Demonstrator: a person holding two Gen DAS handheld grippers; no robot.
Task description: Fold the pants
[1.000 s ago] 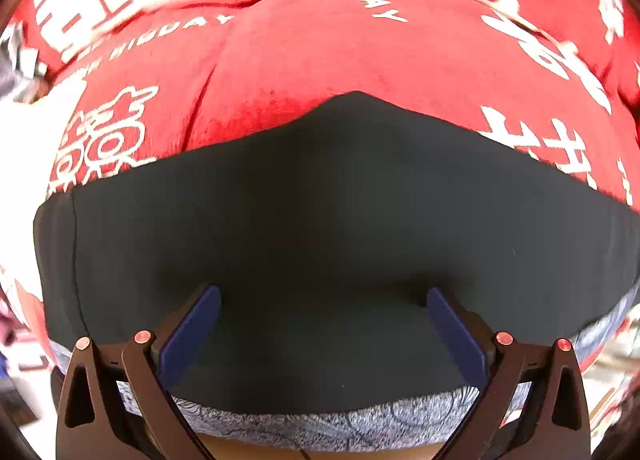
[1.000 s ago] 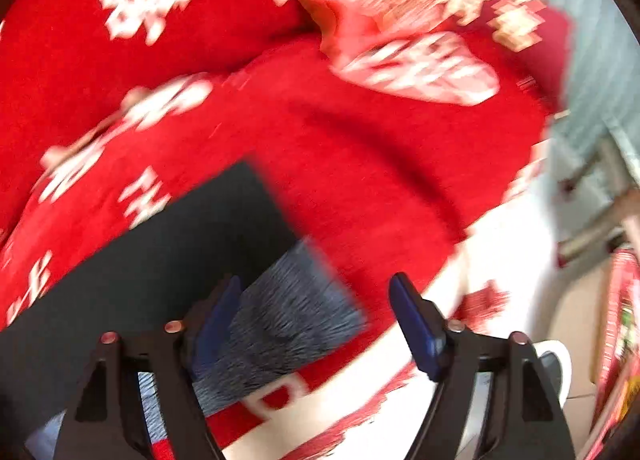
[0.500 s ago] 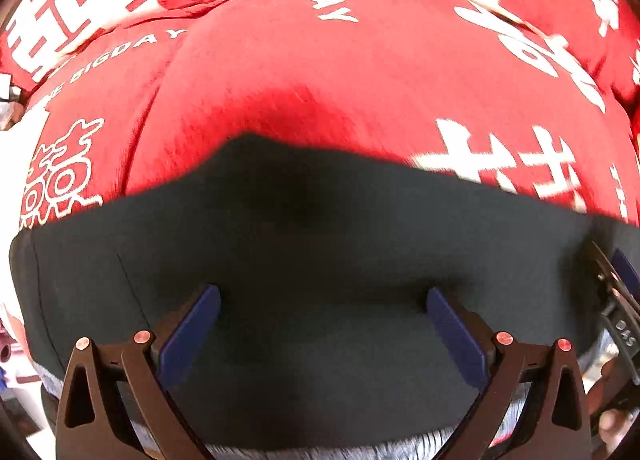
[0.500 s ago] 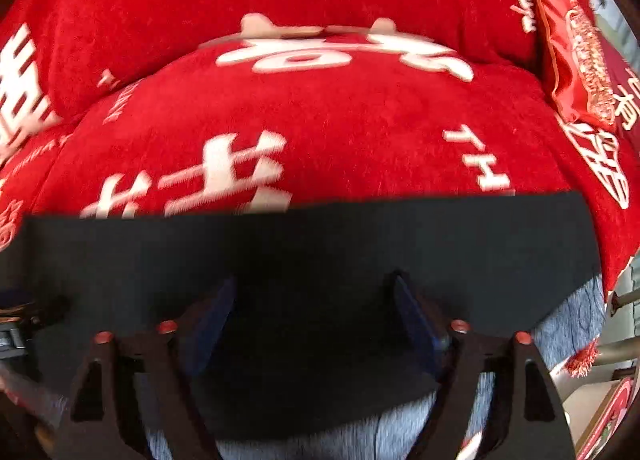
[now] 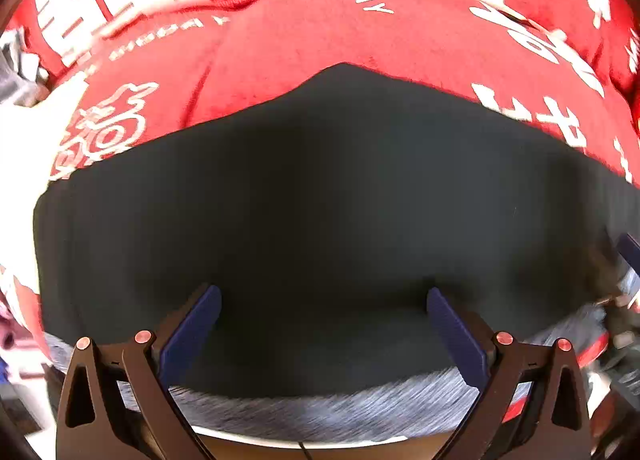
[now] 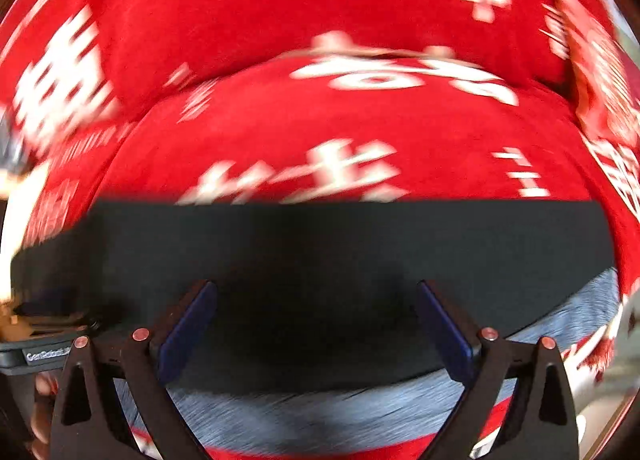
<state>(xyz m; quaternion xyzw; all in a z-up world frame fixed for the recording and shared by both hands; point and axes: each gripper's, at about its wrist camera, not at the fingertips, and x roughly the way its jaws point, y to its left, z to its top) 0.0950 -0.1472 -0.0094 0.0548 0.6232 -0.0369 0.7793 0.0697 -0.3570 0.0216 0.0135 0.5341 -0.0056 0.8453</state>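
Observation:
The black pants [image 5: 320, 200] lie flat as a wide dark panel on a red sofa seat; they also fill the lower half of the right wrist view [image 6: 340, 260]. A grey patterned layer [image 5: 320, 408] shows along their near edge. My left gripper [image 5: 322, 324] is open and empty, its blue pads just above the pants' near part. My right gripper [image 6: 316, 324] is open and empty over the same garment. The right gripper's edge shows at the far right of the left wrist view [image 5: 628, 252].
The red plush sofa cover [image 5: 360, 32] with white characters spreads beyond the pants, with a back cushion behind it. A red patterned pillow [image 6: 596, 72] lies at the right. The left tool's body [image 6: 36, 344] shows at the right view's left edge.
The right gripper swung from the pants' right corner to face the pants squarely. The left view shifted slightly back. Both grippers stayed open.

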